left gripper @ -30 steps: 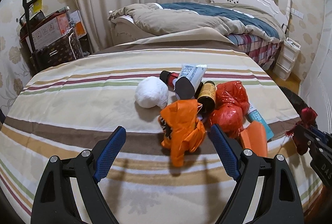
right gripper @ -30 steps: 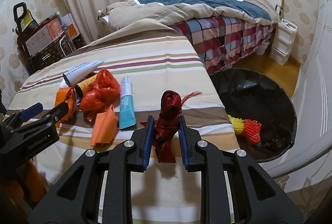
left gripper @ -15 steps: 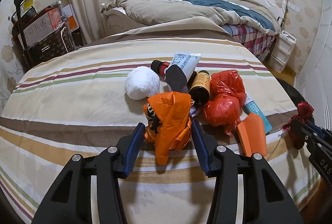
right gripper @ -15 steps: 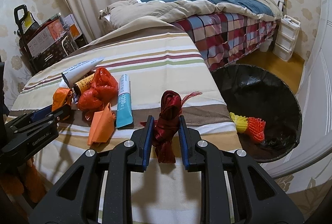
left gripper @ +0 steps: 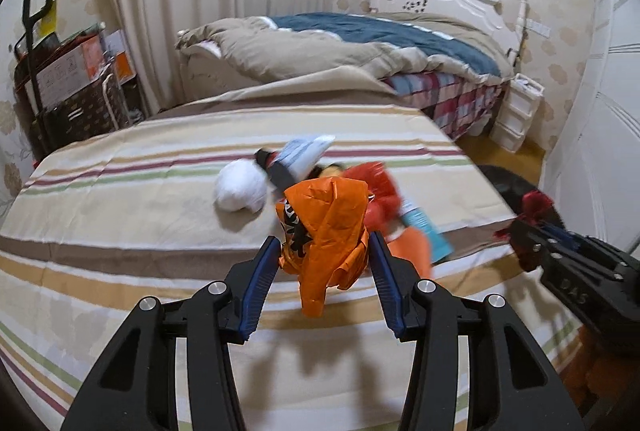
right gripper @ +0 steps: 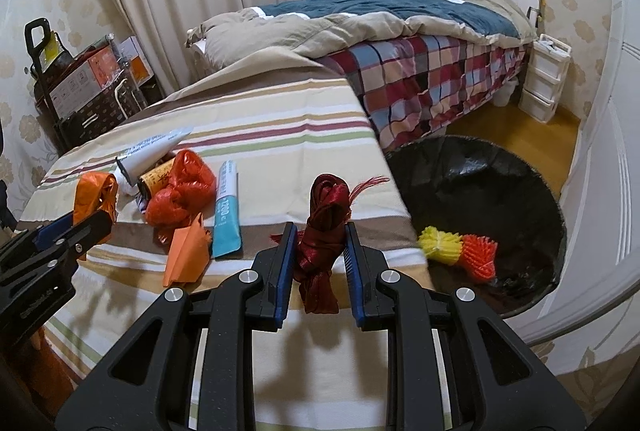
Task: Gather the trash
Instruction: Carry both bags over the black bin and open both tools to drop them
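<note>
- Orange crinkly bag (left gripper: 326,227) sits between the blue pads of my left claw (left gripper: 324,271). The pads press on both its sides, so I judge the claw is gripping it. I think it is lifted a bit off the cloth, but the picture is blurry and I cannot be sure.
- Dark red knotted cloth (right gripper: 322,227) is squeezed tight in my right claw (right gripper: 318,263). I hold it by the middle so the loose ends just hang down and it does not slip out.
- Both claws are full, so I can carry two bits of trash in one trip.
- Just beyond the left claw lie a white ball (left gripper: 241,185), a white tube (right gripper: 154,151), a red bag (right gripper: 180,191), a blue tube (right gripper: 227,209) and a folded orange paper (right gripper: 186,255). They lie close together in one heap on the striped desk (right gripper: 280,135), so they are easy to reach.
- Off the right edge of the desk, down on the floor, is the black bin (right gripper: 480,171). It is wide open at the top. A yellow and orange net thing (right gripper: 460,249) lies inside already.
- I think my next move is to swing right, over the bin, and let go. The red cloth is nearer to it.
</note>
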Motion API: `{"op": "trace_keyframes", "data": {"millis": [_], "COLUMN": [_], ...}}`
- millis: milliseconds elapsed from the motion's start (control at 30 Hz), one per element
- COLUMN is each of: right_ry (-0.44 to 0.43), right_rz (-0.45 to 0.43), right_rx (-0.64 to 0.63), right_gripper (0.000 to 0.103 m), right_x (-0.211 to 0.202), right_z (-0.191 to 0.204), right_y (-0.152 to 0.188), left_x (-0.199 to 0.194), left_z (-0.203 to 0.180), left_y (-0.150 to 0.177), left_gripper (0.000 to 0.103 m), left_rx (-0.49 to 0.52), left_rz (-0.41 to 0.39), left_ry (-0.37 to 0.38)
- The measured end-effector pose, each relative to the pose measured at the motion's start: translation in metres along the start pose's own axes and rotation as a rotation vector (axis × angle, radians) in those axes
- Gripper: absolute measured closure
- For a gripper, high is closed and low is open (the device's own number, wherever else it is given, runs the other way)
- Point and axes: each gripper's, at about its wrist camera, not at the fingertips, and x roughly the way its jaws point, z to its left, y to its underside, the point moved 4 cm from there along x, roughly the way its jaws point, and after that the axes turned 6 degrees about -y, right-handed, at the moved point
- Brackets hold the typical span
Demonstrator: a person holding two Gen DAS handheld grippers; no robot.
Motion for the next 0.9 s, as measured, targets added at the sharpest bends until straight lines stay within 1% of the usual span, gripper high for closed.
{"op": "trace_keyframes", "data": {"millis": [167,367,600,733,900], "right_ry": [0.032,0.086,0.132,0.149,0.162], "right_rz": [-0.016,-0.025,-0.020,-0.016,-0.007], "right_rx": [0.006,0.021,0.059,0.081,0.105], "right_gripper": [0.080,0.080,0.080,0.080,0.080], "right_x": [-0.004,-0.006,-0.002,0.002,0.009], "right_z": [-0.015,-0.047,-0.087,-0.106,-0.126], "right_y": [-0.007,-0.018,-0.024,-0.025,-0.026], "left_x": [0.000,0.009,0.030,0.042,0.050], "left_z": [-0.025,-0.063,-0.107,-0.124,-0.145], "left_y": [-0.011,-0.023,-0.033,-0.034,-0.037], "left_gripper": [0.055,0.055,0.055,0.055,0.055], "left_rx": [0.034,0.078,0.128,0.136,0.154], "left_rz": [-0.022,-0.044,-0.034,-0.010,-0.005], "left_ry": [0.040,0.081,0.116,0.131,0.141]}}
